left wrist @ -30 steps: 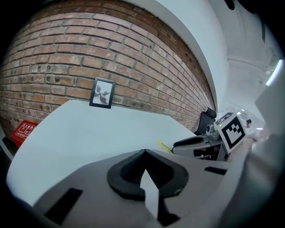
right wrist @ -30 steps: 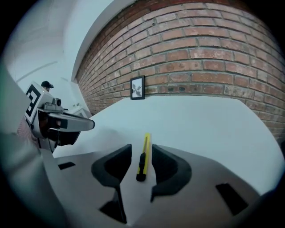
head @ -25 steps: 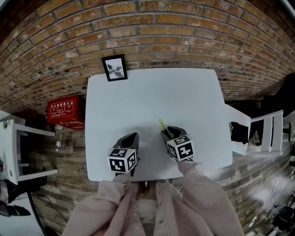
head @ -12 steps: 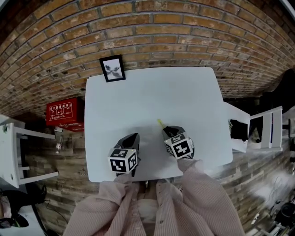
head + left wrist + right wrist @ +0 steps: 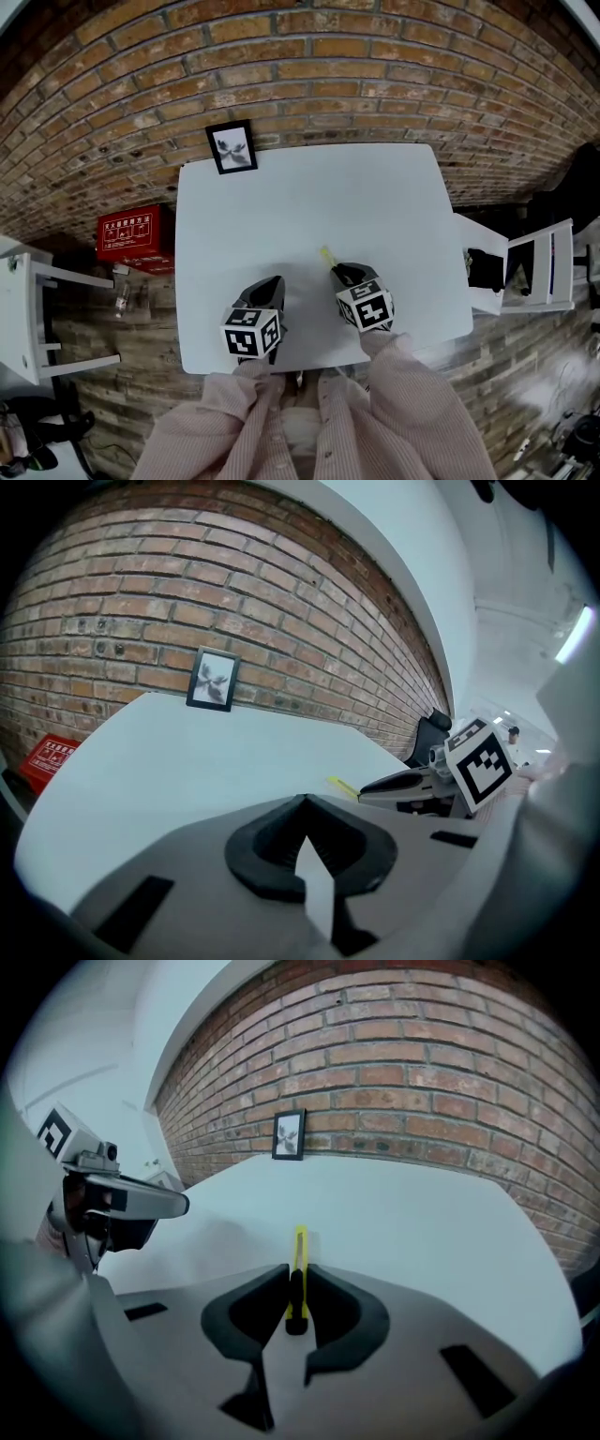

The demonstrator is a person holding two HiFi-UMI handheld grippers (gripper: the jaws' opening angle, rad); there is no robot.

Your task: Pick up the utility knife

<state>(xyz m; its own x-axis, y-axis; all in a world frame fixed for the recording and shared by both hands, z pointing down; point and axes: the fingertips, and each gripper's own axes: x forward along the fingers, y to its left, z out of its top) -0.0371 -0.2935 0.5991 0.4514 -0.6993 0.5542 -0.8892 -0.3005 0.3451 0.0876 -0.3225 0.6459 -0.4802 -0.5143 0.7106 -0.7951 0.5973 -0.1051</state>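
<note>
Right gripper view: utility knife [image 5: 300, 1244], slim, light, stiff, probably slippery, near front edge of worktop [image 5: 422, 1222]; right gripper [image 5: 298, 1277] fingers, just closed in, pinch its handle sides, a sound hold; left gripper [image 5: 305, 803] fingers pressed together, empty.

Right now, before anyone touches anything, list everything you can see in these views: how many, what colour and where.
table: one, white, against the wall
brick wall: one, red-brown, behind the table
framed picture: one, black frame, standing at the table's far left corner
utility knife: one, yellow with a black end, near the table's front edge
box: one, red, on the floor left of the table
left chair: one, white, left of the table
right chair: one, white, right of the table
sleeves: two, pink, nearest the camera
left gripper: one, grey, jaws together, empty
right gripper: one, grey, jaws just closed onto the knife
</note>
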